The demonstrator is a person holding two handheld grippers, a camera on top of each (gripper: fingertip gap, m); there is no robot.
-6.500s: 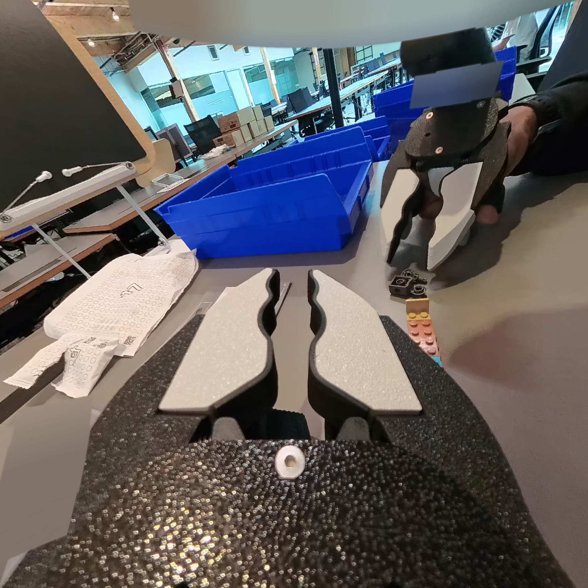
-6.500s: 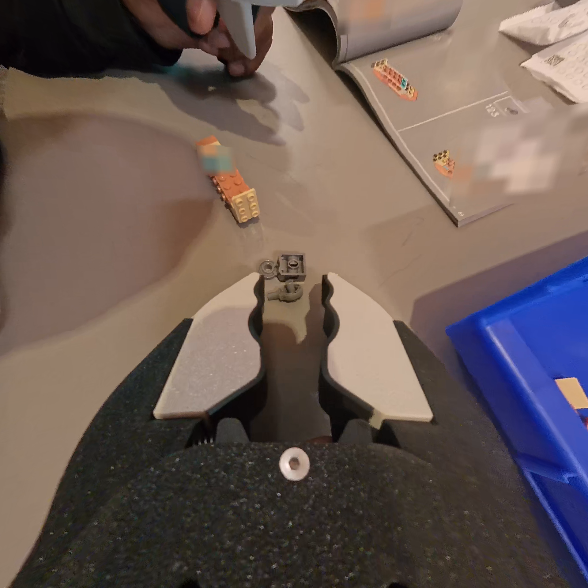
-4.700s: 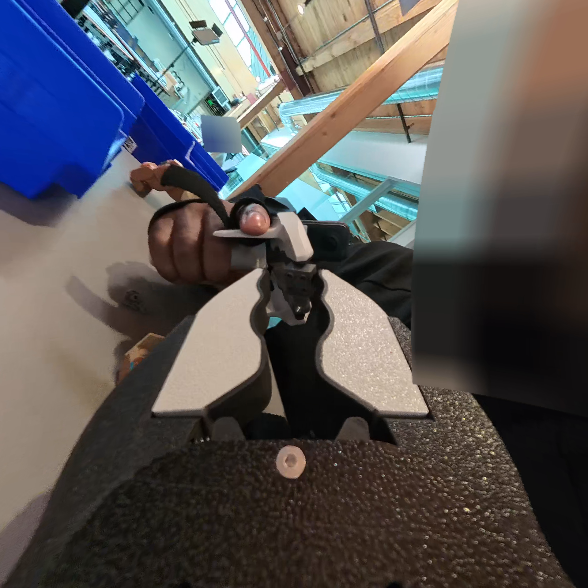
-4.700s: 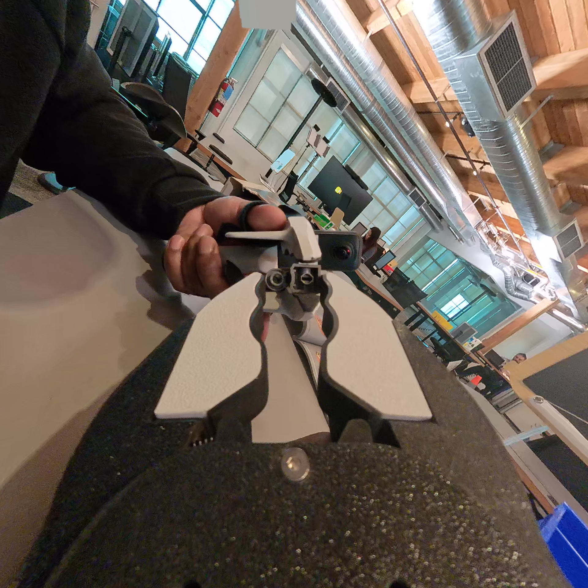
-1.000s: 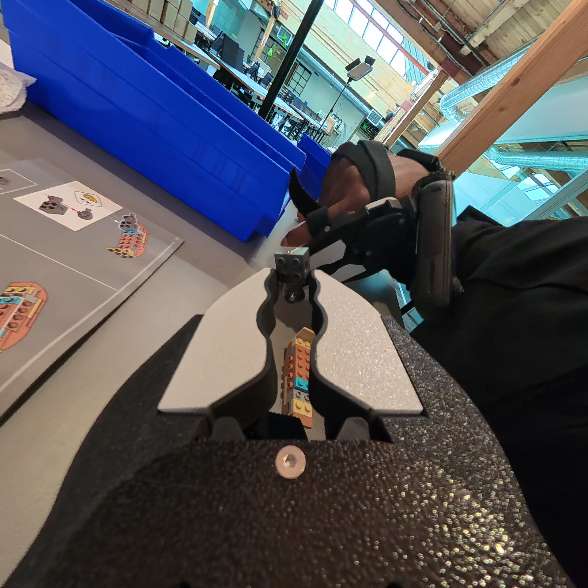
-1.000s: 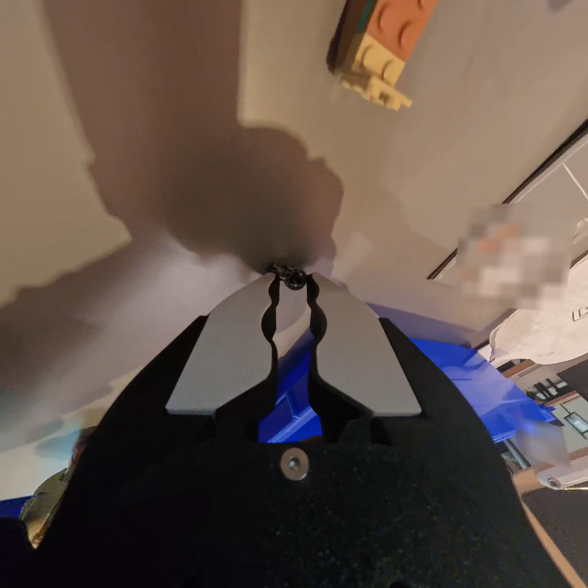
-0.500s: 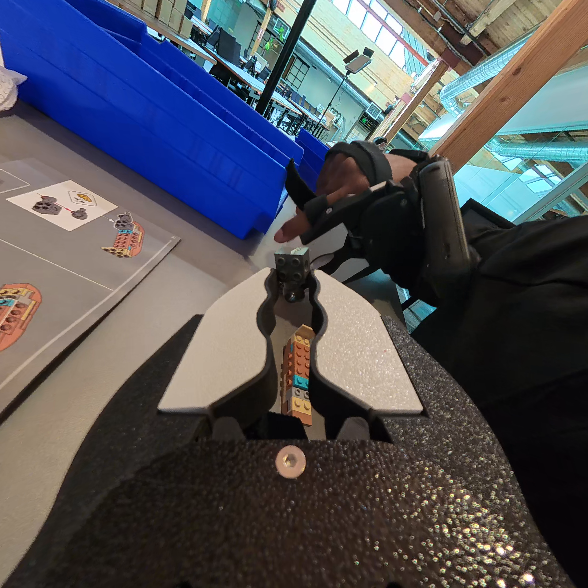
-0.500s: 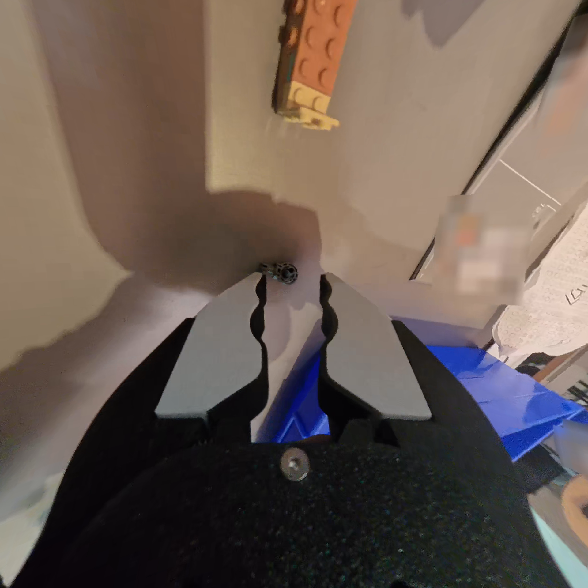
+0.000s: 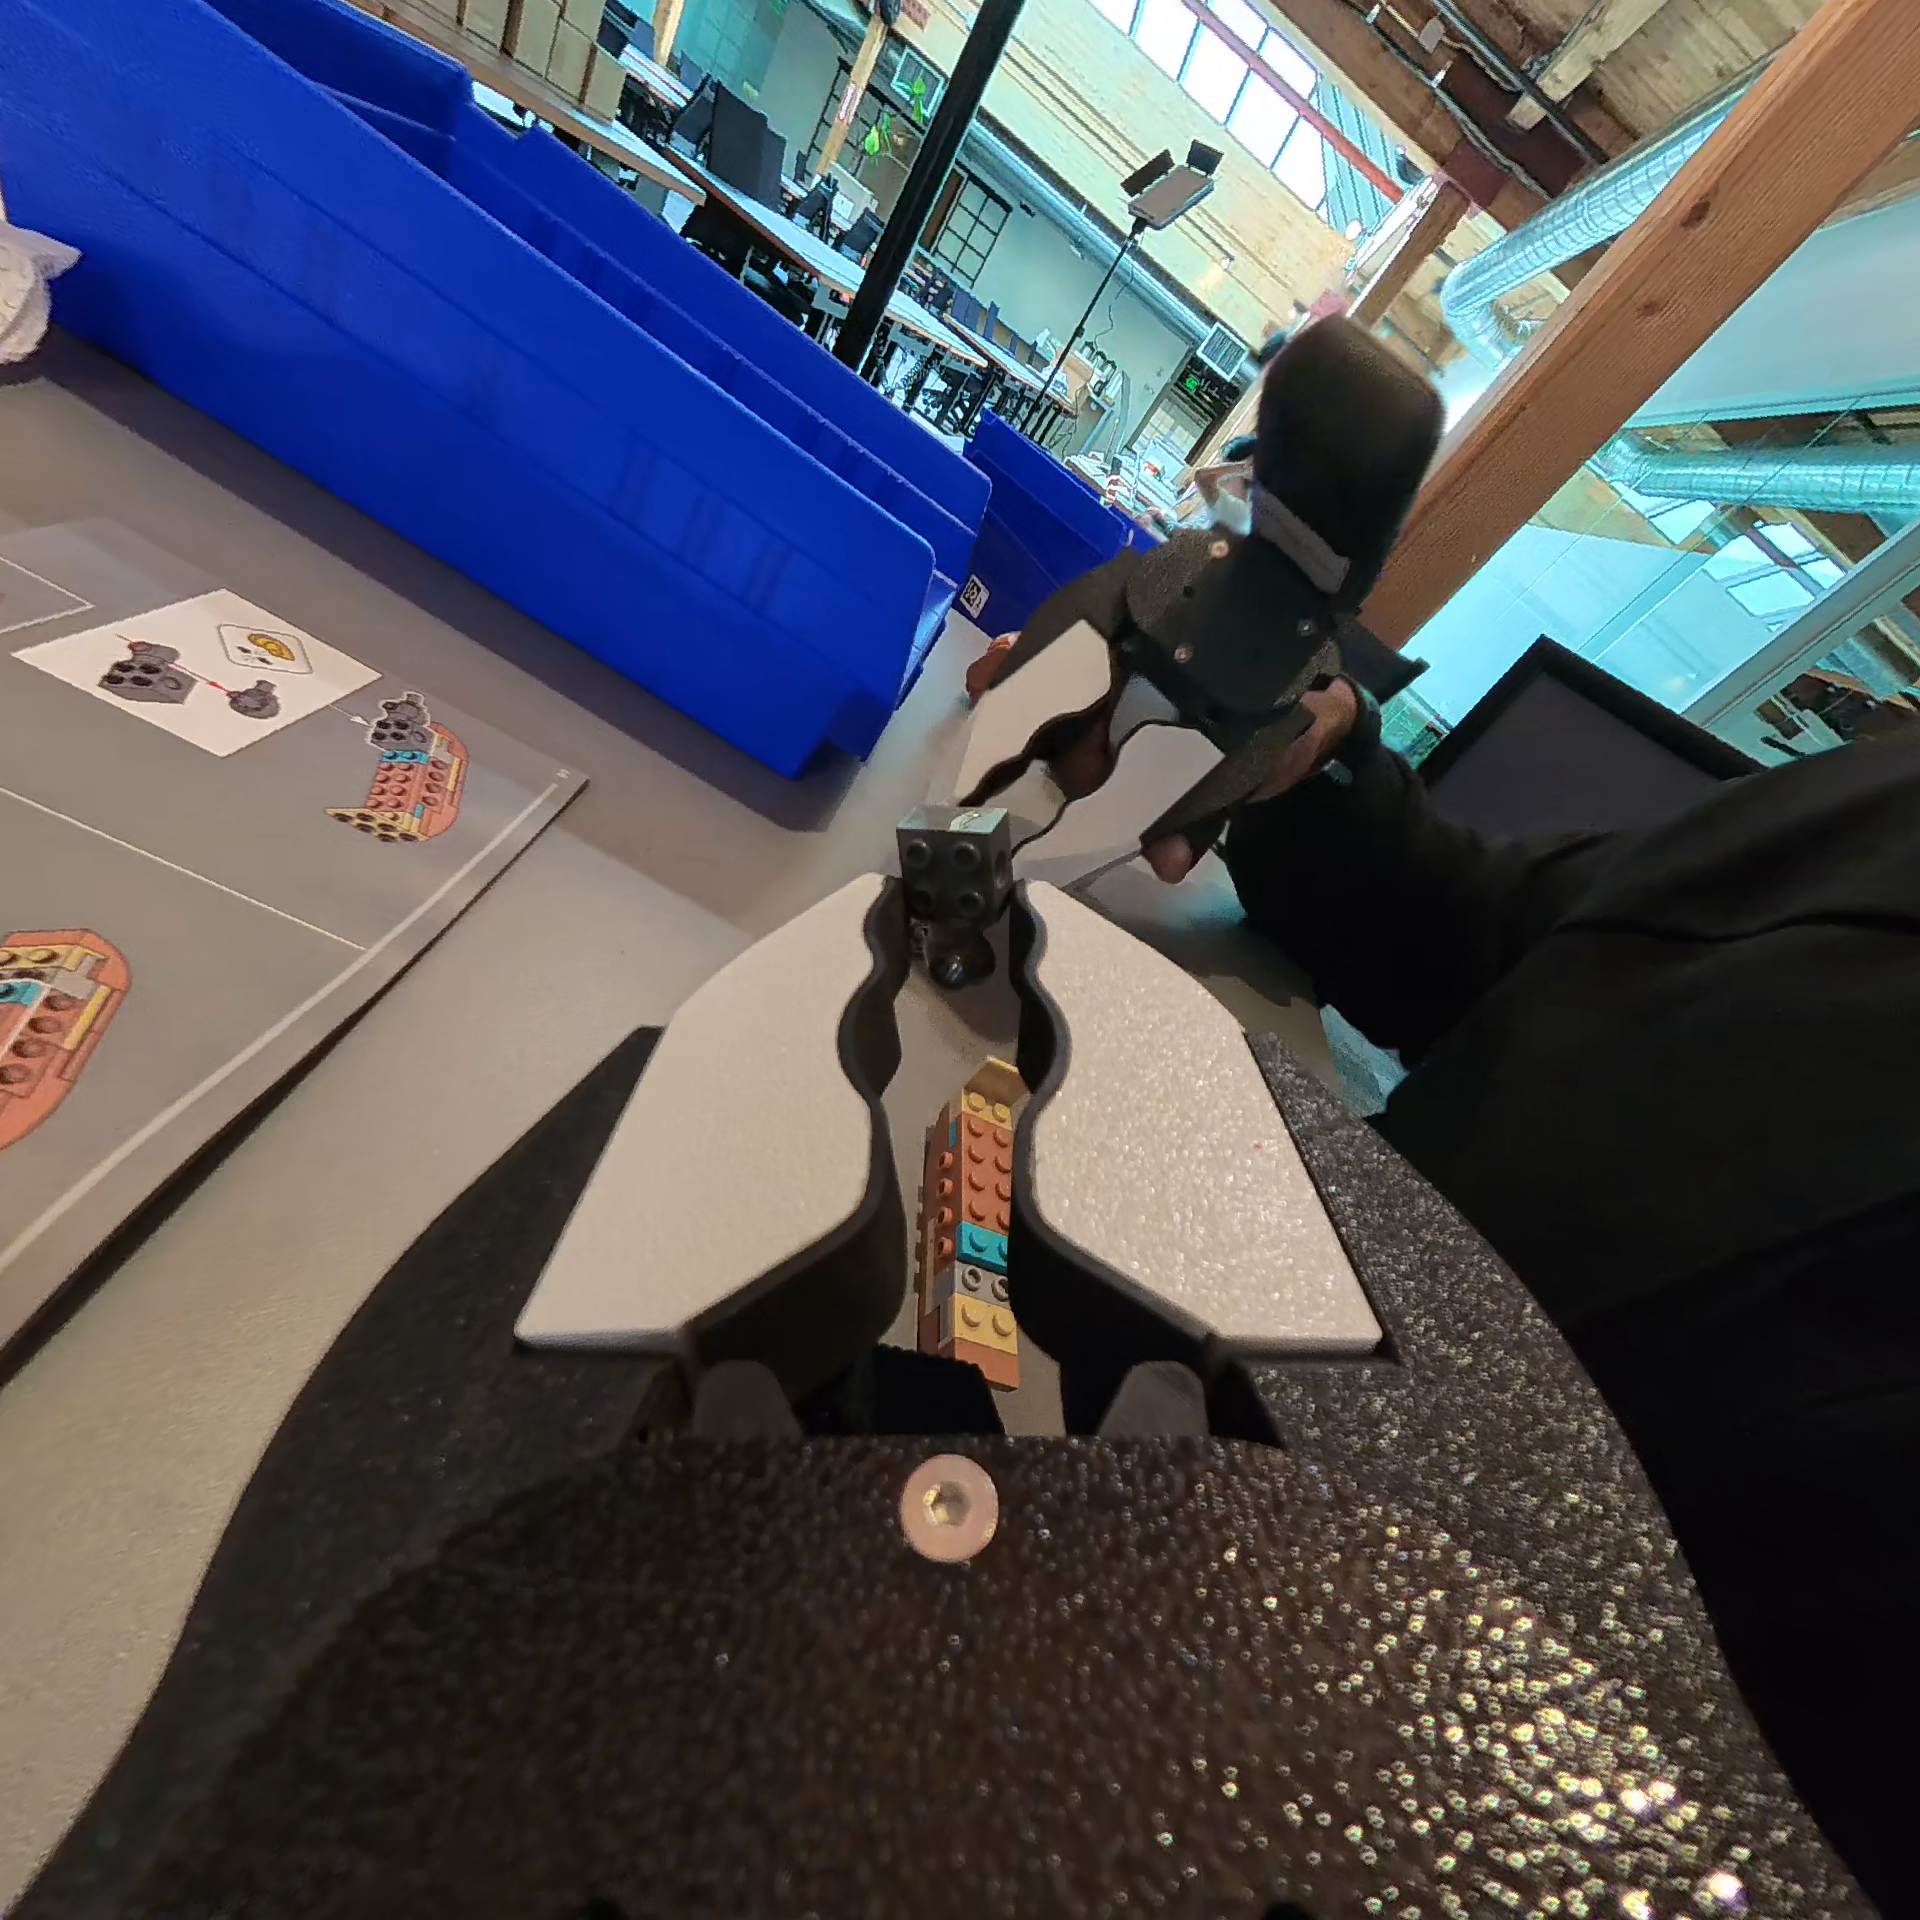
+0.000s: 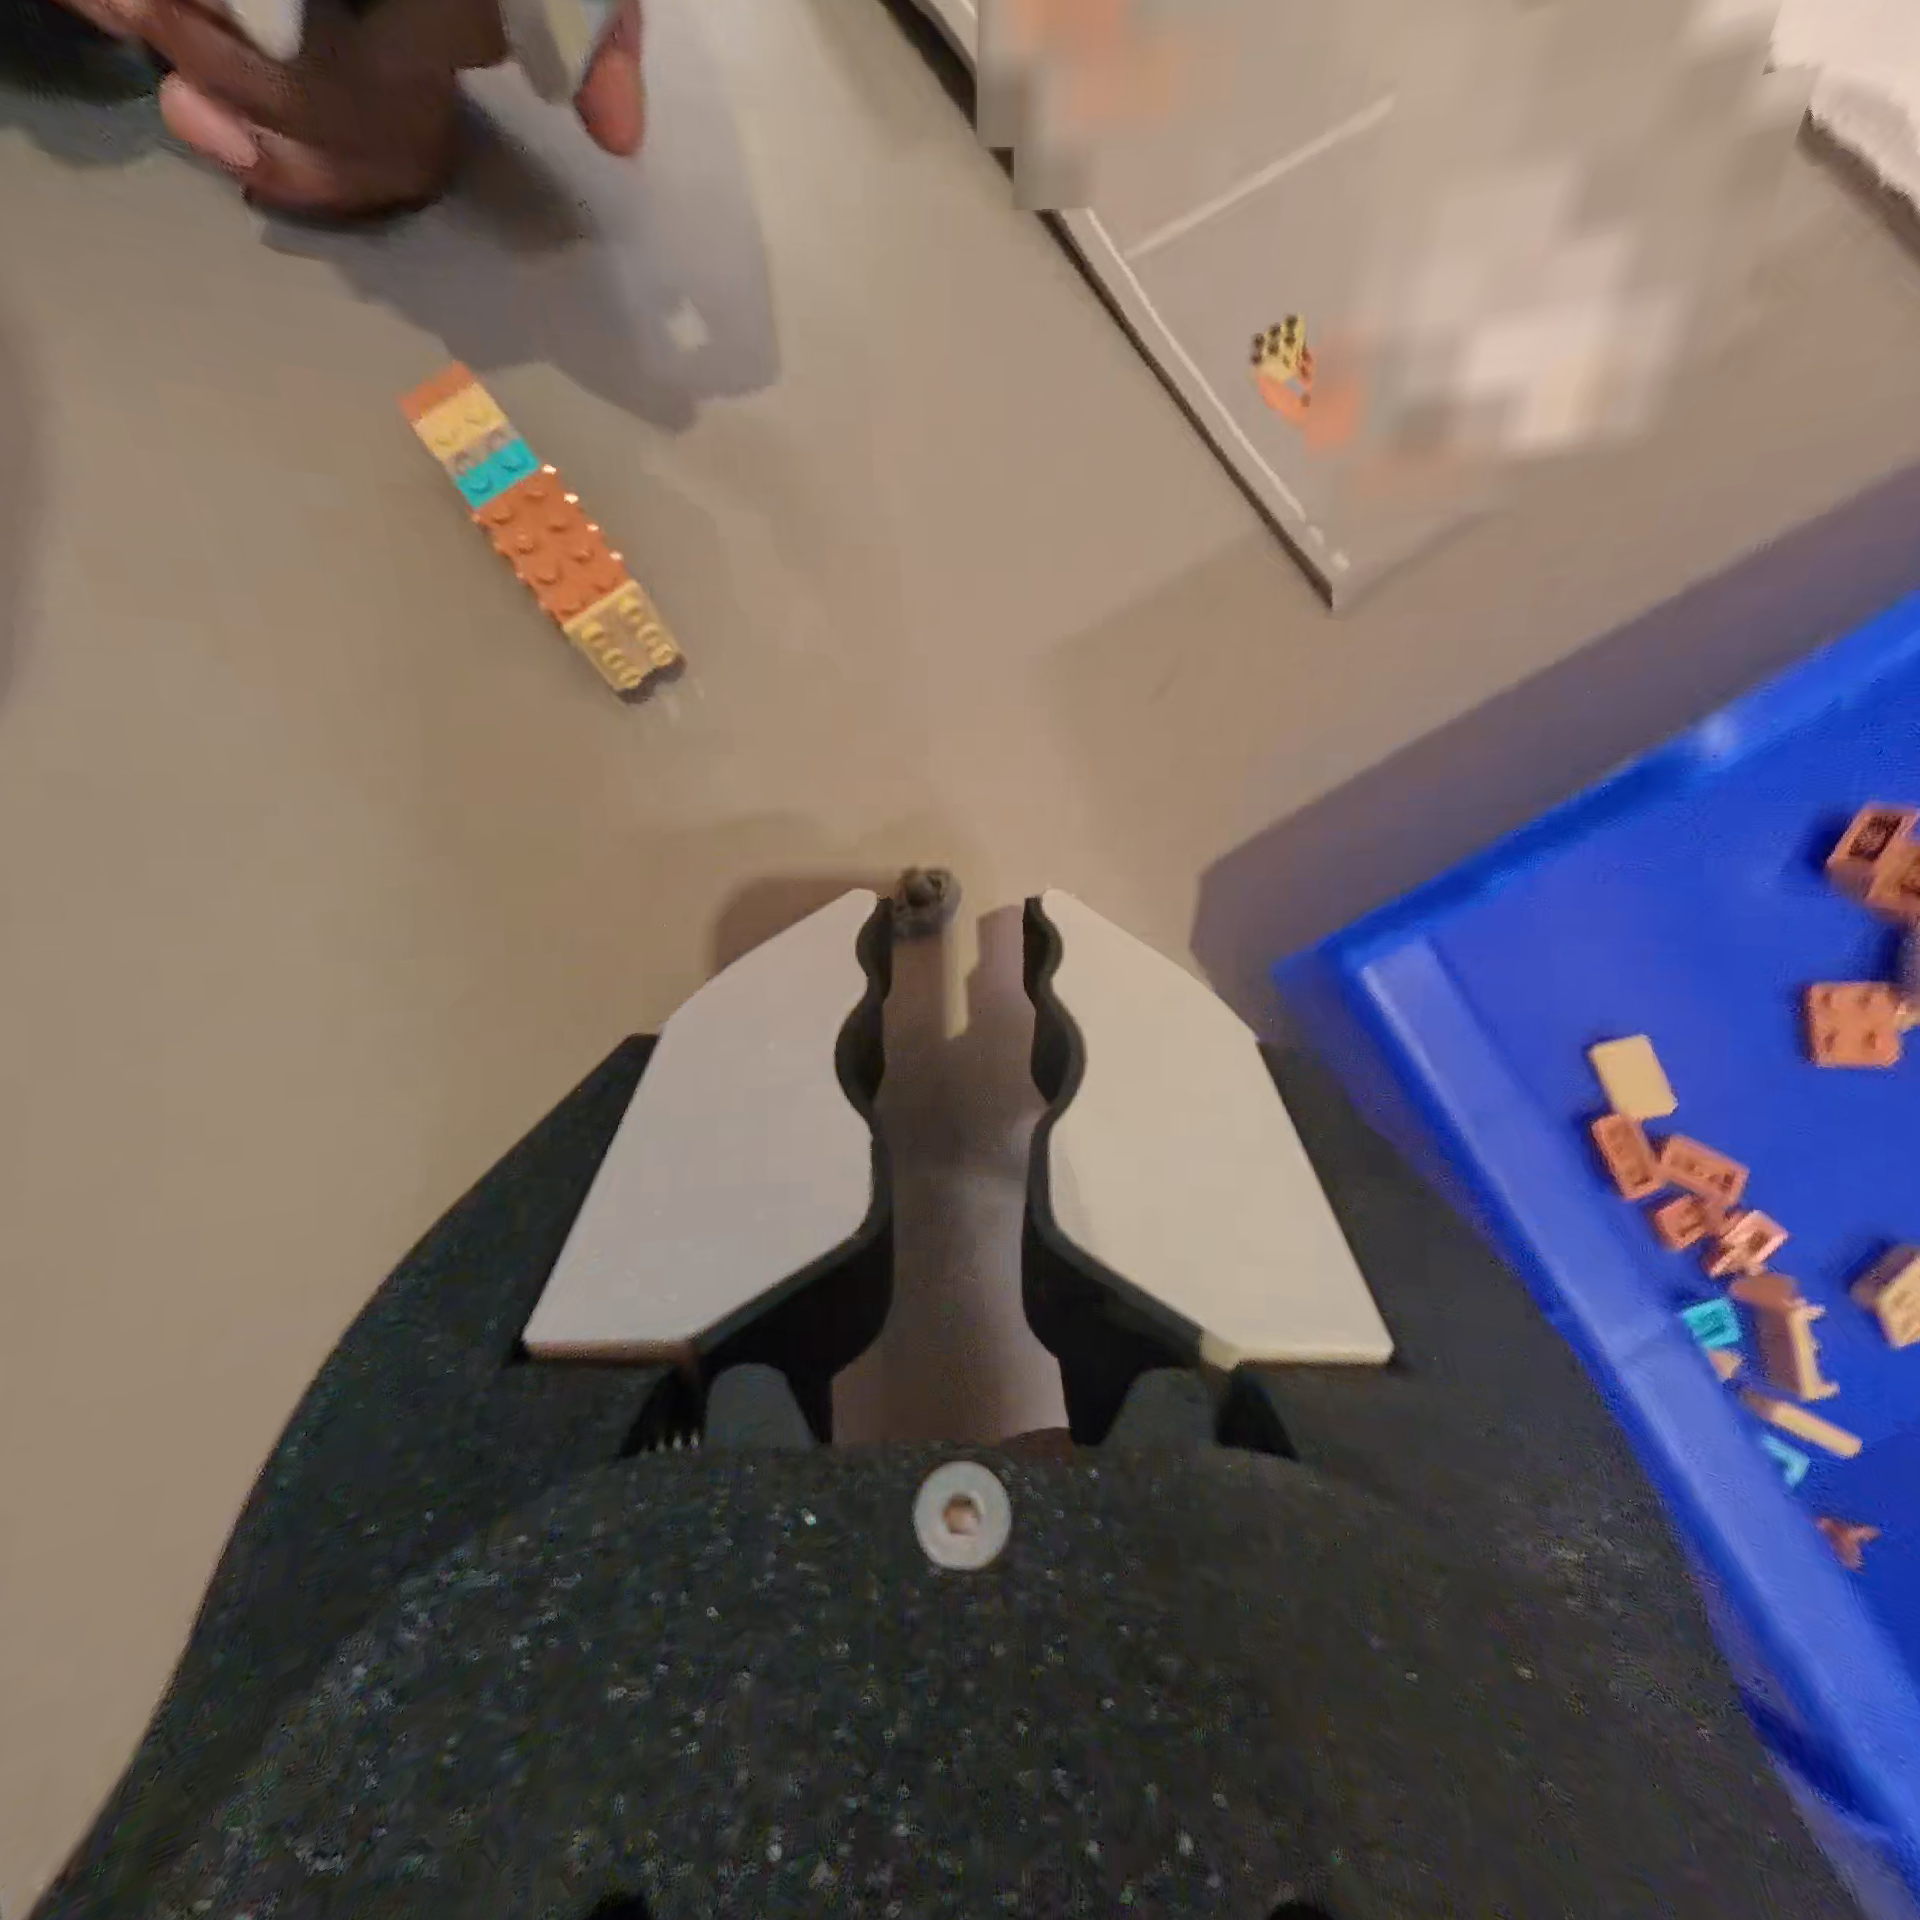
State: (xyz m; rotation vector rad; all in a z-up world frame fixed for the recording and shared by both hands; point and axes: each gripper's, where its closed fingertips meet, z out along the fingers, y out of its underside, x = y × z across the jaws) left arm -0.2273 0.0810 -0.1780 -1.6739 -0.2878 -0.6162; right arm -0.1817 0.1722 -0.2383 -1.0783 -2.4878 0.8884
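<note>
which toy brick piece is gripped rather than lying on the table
The dark grey studded brick, pinched at the left gripper tips. The long orange brick strip lies on the table.

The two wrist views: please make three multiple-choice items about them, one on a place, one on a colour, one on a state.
1. Where do the loose small bricks lie?
A. in the blue bin
B. on the booklet
C. on the paper bags

2. What colour is the studded block in the left gripper?
A. yellow
B. dark grey
C. teal

3. How do the right gripper's fingers stand?
A. pressed together
C. apart
B. clamped on the brick strip

Answers: 1 A, the bricks lie inside the blue bin. 2 B, the left gripper clamps a dark grey block. 3 C, the right gripper shows table between its fingers; the brick strip lies apart.
</note>
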